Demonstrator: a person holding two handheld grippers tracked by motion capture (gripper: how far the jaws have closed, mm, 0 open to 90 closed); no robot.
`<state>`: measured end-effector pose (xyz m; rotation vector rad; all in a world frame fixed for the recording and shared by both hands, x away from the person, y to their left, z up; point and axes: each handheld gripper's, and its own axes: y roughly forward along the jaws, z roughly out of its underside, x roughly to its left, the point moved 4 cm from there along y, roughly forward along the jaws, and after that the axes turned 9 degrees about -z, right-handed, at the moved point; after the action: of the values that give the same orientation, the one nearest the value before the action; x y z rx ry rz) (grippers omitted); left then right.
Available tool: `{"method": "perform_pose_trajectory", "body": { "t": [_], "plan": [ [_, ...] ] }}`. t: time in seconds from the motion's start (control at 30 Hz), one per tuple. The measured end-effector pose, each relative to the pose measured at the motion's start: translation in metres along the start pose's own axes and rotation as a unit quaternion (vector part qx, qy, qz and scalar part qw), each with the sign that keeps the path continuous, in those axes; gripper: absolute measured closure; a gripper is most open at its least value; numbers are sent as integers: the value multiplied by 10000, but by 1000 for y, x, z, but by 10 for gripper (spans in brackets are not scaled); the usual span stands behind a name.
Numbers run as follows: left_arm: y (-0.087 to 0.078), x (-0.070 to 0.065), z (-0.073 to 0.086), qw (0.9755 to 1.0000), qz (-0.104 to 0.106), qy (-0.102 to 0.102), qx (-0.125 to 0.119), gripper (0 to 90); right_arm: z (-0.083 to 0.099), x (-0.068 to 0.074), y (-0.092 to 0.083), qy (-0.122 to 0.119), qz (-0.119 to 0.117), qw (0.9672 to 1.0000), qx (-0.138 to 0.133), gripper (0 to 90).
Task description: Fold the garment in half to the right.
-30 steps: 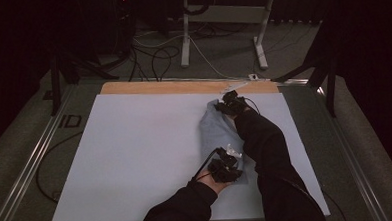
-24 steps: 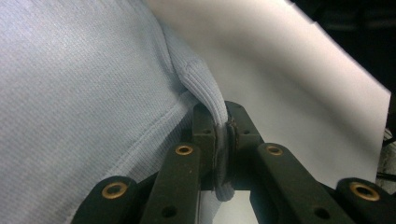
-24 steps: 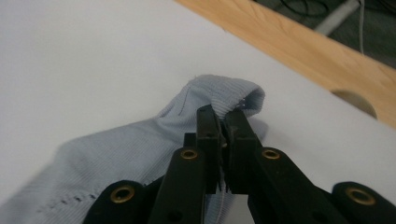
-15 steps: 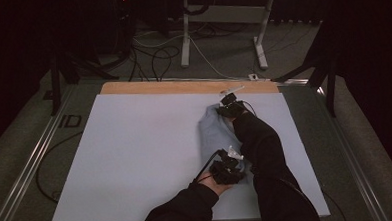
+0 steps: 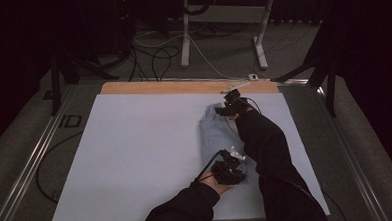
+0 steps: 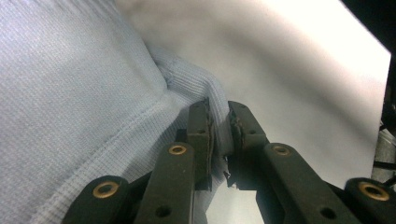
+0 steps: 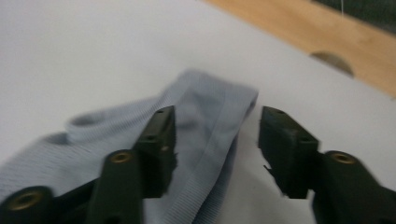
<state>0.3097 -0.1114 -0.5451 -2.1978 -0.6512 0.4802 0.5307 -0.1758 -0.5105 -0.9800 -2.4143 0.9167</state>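
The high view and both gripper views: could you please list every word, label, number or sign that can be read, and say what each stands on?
"ID": dark marks that read roughly so, on the grey floor strip beside the table's left edge; too faint to be sure.
Light blue garment: no print or tag to be read.
Left gripper and right gripper: no lettering to be read.
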Motion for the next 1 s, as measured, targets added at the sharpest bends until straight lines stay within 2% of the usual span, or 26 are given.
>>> {"method": "perform_pose_trajectory", "body": {
  "t": [0.07, 0.17, 0.3, 0.37, 0.43, 0.57, 0.67, 0.8, 0.93, 1.0],
  "plan": [
    [1, -3, -2, 10000, 44, -52, -7, 801, -2, 1, -3, -19, 16, 10000, -46, 403],
    [2, -8, -2, 9999, 120, -22, 12, 759, -5, 5, -11, -3, -79, 9998, -186, 364],
    [5, -13, -1, 9997, 220, 23, 58, 710, -4, 10, -15, 57, -307, 9992, -242, 269],
    [6, -16, -2, 9994, 315, 43, 98, 682, -3, 12, -15, 92, -487, 9985, -226, 183],
    [6, -18, -2, 9993, 340, 112, 111, 668, -2, 14, -15, 55, -582, 9980, -222, 151],
    [2, -19, -4, 9986, 493, 118, 118, 668, -1, 18, -15, -2, -601, 9979, -232, 125],
    [-7, -22, -8, 9979, 612, 210, -14, 662, -4, 21, -18, -27, -620, 9976, -308, 123],
    [-27, -21, -13, 9970, 651, 307, -290, 607, -8, 24, -25, -98, -648, 9970, -412, 123],
    [-49, -11, -18, 9953, 639, 400, -615, 571, -10, 26, -35, -129, -678, 9965, -479, 124],
    [-58, -4, -18, 9949, 575, 440, -699, 558, -11, 25, -39, -129, -692, 9963, -501, 125]
  ]
}}
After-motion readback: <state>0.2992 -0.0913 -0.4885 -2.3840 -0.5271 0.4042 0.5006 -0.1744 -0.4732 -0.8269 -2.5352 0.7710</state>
